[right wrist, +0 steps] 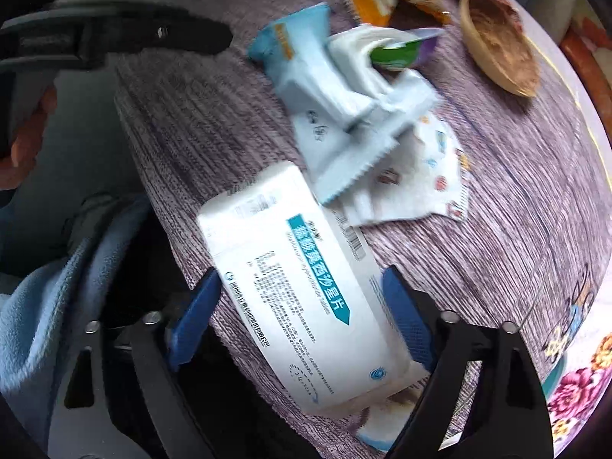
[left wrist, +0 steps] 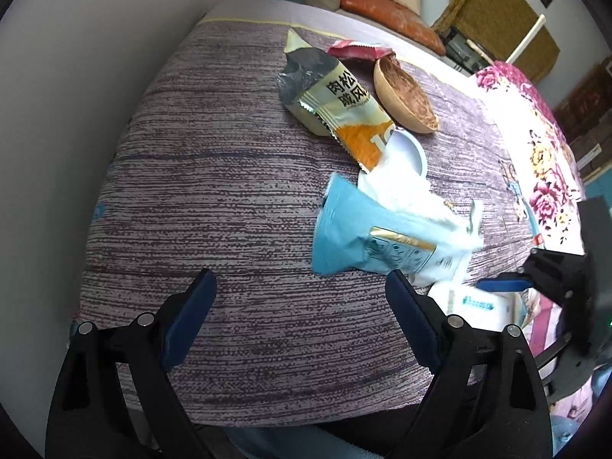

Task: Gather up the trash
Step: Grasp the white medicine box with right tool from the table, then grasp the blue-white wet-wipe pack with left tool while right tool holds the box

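Note:
A pile of trash lies on the purple striped table (left wrist: 214,191): a light blue wrapper (left wrist: 355,237), white crumpled paper (left wrist: 405,191), a yellow and orange snack bag (left wrist: 336,107), a red wrapper (left wrist: 359,50) and a white medicine box (left wrist: 478,306). My left gripper (left wrist: 302,317) is open and empty, just short of the blue wrapper. In the right wrist view the white box (right wrist: 306,287) lies between the fingers of my open right gripper (right wrist: 302,313); the pads do not press it. The blue wrapper (right wrist: 325,91) lies beyond it.
A wooden bowl (left wrist: 405,95) sits behind the snack bag, also in the right wrist view (right wrist: 501,46). A floral cloth (left wrist: 535,145) covers the table's right side. A printed paper (right wrist: 420,176) lies by the box. The table's near edge is close to both grippers.

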Demonstrator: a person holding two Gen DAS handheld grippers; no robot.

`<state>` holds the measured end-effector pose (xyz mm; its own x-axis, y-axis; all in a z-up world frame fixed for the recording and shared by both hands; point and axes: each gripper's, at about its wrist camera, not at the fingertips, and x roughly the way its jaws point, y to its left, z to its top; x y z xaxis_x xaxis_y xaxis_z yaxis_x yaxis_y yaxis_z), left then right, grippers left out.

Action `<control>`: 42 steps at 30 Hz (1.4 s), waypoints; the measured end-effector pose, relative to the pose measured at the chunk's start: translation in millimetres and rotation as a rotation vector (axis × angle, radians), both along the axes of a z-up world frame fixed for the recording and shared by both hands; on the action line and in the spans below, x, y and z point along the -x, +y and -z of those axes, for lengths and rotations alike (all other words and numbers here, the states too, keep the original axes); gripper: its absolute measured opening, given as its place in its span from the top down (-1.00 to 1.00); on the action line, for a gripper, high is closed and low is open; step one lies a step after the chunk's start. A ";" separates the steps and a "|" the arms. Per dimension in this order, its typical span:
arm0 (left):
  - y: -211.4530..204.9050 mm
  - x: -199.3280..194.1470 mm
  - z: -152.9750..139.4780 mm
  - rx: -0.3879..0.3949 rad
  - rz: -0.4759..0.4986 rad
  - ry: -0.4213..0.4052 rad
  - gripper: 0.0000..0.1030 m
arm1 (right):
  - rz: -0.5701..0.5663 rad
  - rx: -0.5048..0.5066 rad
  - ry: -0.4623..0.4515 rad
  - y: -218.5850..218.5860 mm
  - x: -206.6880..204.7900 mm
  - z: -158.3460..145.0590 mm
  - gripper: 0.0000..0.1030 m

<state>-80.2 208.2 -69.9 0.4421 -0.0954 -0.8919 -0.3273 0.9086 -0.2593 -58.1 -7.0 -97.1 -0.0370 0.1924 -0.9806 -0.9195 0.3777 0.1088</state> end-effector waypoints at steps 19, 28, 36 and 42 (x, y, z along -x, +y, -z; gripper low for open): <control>-76.6 -46.7 -7.9 -0.282 0.371 -0.019 -0.75 | 0.581 -0.248 0.149 -92.6 -69.0 -19.9 -0.29; -111.0 -57.2 12.8 -0.294 0.548 -0.008 -0.38 | 0.658 -0.219 0.149 -105.6 -109.6 -15.2 -0.29; -122.0 -56.9 13.8 -0.287 0.605 0.021 -0.37 | 0.583 -0.118 0.118 -95.4 -136.9 4.8 -0.47; -124.6 -68.6 12.6 -0.377 0.605 0.037 -0.47 | 0.516 -0.081 0.009 -88.9 -126.2 8.7 -0.44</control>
